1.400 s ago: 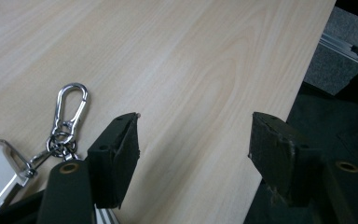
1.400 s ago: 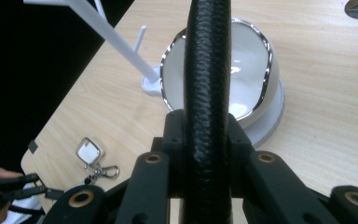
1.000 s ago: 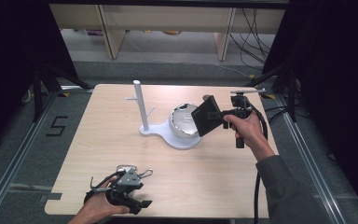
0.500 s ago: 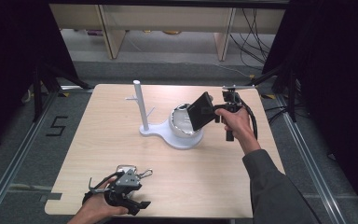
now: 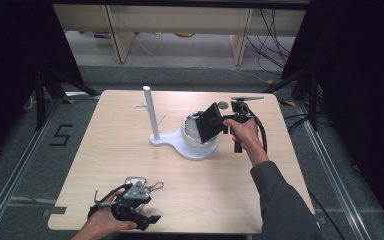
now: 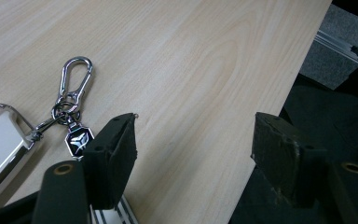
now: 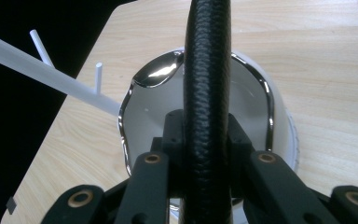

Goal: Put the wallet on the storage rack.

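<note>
Held thing: a flat black leather-textured case, perhaps a wallet (image 5: 211, 121), seen edge-on in the right gripper view as a dark pebbled band (image 7: 207, 107); it hangs tilted above the white stand's dish, toward the far right part of the table.
Right gripper: the right gripper (image 5: 226, 123) has its jaws clamped on the case from both sides; the person's hand (image 5: 243, 134) grips the handle, sleeve running back to the near right edge.
Dish: a shiny chrome-rimmed bowl (image 7: 154, 107) sitting on the round white base, directly under the case.
Stand: a white stand (image 5: 151, 115) with an upright post and short pegs, just left of the dish, around the table's middle toward the far edge.
Left gripper: the left gripper (image 5: 139, 218) rests at the near left edge, jaws spread wide with nothing between them.
Keys: a key fob with a silver carabiner clip (image 6: 74, 81) lies on the wood just beside the left gripper's jaw, not touching it.
Table: light wooden table (image 5: 105, 150).
</note>
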The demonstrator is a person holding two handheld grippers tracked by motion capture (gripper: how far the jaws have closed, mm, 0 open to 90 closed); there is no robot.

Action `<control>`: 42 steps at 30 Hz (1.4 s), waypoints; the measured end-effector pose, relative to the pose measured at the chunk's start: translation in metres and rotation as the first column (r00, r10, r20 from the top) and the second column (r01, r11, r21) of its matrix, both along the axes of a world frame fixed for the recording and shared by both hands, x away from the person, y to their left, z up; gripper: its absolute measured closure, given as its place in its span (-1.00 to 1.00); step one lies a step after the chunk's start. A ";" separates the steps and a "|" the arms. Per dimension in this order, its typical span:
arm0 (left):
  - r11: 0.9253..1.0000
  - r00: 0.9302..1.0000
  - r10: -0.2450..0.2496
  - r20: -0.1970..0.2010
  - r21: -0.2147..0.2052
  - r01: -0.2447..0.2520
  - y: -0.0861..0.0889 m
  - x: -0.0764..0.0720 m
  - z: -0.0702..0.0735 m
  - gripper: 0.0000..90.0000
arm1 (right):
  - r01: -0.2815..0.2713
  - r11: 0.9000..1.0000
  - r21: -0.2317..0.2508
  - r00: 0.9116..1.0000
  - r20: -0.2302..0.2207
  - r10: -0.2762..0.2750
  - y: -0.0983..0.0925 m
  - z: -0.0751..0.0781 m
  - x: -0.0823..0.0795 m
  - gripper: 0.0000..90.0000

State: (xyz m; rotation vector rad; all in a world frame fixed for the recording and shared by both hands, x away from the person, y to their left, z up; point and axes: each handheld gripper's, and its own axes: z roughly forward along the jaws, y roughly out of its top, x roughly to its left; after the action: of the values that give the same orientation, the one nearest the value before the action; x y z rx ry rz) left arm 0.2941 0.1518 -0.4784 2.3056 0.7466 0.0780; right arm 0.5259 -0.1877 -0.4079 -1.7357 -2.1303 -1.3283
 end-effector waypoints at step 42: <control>0.994 0.997 -0.080 -0.001 0.074 0.080 0.004 0.004 0.001 -0.33 | -0.041 0.992 -0.120 0.998 0.039 0.046 -0.015 0.002 0.002 0.62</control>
State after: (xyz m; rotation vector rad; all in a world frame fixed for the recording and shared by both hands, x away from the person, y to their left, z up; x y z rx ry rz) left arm 0.2979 0.1556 -0.4775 2.4027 0.6593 0.0721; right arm 0.5277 -0.2024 -0.4062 -1.7068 -2.3008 -1.2621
